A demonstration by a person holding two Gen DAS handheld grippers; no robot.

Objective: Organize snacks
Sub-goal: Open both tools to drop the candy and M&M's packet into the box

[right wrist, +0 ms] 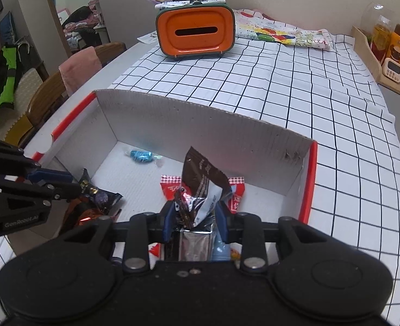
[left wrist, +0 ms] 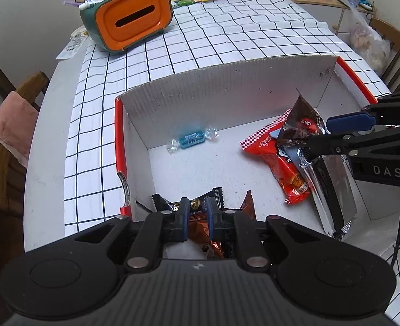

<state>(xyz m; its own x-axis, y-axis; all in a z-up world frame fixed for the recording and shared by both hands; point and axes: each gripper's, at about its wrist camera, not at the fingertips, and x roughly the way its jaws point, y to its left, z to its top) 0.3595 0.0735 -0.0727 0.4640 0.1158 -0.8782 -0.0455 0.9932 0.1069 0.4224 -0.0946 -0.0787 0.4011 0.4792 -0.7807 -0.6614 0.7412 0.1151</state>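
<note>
left tool [left wrist: 197, 212] – clamped on dark candy wrapper [left wrist: 193, 203] | right tool [right wrist: 196, 217] – gripping brown snack packet [right wrist: 200, 187] | both inside white box [left wrist: 227, 87] on counter [right wrist: 281, 87]

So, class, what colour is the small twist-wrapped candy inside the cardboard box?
Blue small twist-wrapped candy, clear ends; left wrist view.
</note>
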